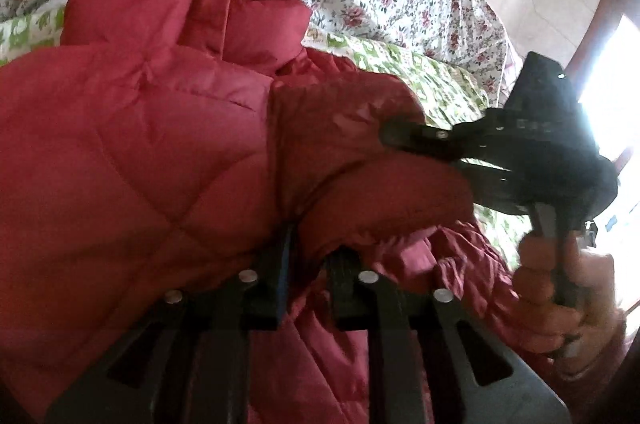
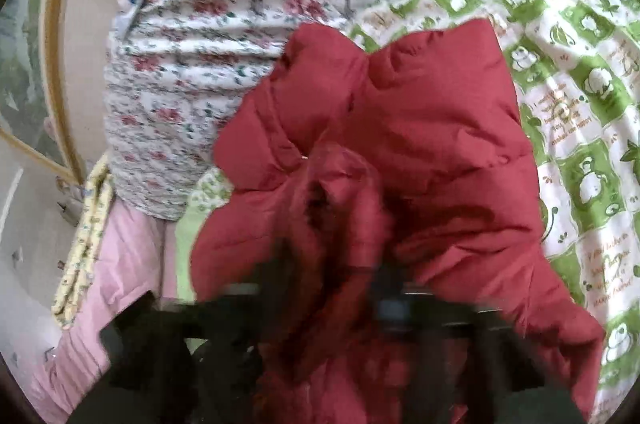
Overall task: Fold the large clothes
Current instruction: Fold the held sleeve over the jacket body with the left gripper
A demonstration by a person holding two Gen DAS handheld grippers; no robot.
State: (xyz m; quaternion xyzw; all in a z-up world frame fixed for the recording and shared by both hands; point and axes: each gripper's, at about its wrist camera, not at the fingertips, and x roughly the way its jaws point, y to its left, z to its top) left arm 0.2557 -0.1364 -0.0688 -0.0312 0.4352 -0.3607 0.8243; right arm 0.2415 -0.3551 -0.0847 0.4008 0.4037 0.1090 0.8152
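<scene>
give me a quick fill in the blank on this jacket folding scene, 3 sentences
1. The puffy quilted jacket being folded is ____ in colour.
2. The bedsheet under the jacket has white and ____ squares with small animal pictures.
3. Fabric of the jacket is bunched between the fingers of the left gripper, and at the right of the left wrist view the right gripper is held in a bare ____.

Missing words: red; green; hand

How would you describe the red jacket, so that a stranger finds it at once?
Look at the bed with the green-and-white checked sheet; a rose-patterned floral quilt is heaped at its far side. Before that quilt lies the red jacket, the only plain-coloured piece, puffy and quilted with stitched diamonds, both tongs gripping it.
</scene>
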